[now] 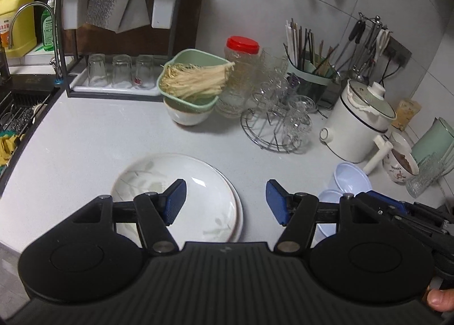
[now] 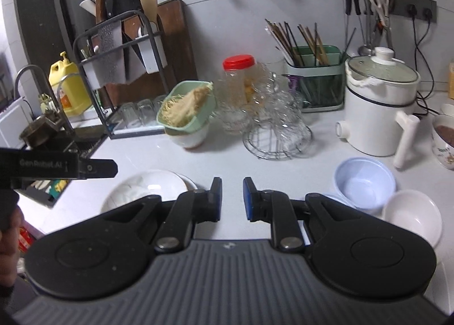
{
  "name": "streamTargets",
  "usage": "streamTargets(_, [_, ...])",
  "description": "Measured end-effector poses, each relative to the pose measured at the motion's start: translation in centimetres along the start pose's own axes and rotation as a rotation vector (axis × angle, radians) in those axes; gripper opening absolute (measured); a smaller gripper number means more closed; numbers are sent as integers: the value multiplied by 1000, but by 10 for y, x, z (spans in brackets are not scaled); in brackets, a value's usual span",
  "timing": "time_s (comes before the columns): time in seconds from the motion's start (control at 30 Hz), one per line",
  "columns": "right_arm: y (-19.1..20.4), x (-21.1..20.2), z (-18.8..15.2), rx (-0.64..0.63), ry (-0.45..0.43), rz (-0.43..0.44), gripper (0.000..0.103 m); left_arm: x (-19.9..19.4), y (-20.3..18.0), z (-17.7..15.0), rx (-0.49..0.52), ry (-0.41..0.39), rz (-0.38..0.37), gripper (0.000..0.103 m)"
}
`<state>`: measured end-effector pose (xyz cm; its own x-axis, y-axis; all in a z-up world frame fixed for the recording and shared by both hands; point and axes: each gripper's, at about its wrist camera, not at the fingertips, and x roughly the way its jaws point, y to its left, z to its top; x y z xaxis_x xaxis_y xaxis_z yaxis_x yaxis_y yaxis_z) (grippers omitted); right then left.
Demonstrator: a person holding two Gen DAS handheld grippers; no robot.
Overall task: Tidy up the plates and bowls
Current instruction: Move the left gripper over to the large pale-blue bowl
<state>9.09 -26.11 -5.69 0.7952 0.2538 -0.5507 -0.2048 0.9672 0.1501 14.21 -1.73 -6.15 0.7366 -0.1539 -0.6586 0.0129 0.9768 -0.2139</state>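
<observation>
From the left wrist view, the left gripper (image 1: 226, 201) hangs wide apart and empty over the stacked white leaf-patterned ceramic plates (image 1: 181, 197) on the grey countertop (image 1: 85, 140); a shallow rim grip could slip. From the right wrist view, the right gripper (image 2: 232, 198) stands narrowly parted, empty, near the pale blue plastic bowl (image 2: 364, 186) and white bowl (image 2: 412, 217), which it could knock aside.

We see the left gripper (image 1: 226, 201) as matte black plastic: two round housings beside a ribbed grey deck, silver pivot screws on the linkage arms, and blue ribbed pads (image 1: 176, 201) facing inward. A bare thumb tip (image 1: 439, 299) shows right of it. The right gripper (image 2: 232, 198) has the same build, with blue-edged fingers (image 2: 247, 198). Left of it, a black bar (image 2: 56, 167) reads "GenRobot.AI".
</observation>
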Motion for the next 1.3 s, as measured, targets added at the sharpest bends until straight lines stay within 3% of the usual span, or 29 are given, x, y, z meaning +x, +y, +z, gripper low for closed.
streamTargets(0.33, [-35,-22,-21,-29,-3,-40,19,11,-40,-28,-39,34,-56,68])
streamTargets(0.6, [-53,-28,-23,7,27,-59,20,26,-76,-14,26,88,-74,72])
streamTargets(0.63, [-55,-26,-23,17,35,-64,24,30,-78,-12,31,98,-76,73])
streamTargets(0.73, [-62,-21,-24,63,56,-84,47,47,-82,-4,52,145,-96,73])
streamTargets(0.87, [-72,-9,-25,128,94,-98,47,77,-93,6,107,209,-125,73])
streamTargets(1.3, [-100,36,-32,303,181,-273,46,178,-112,23,200,388,-265,72])
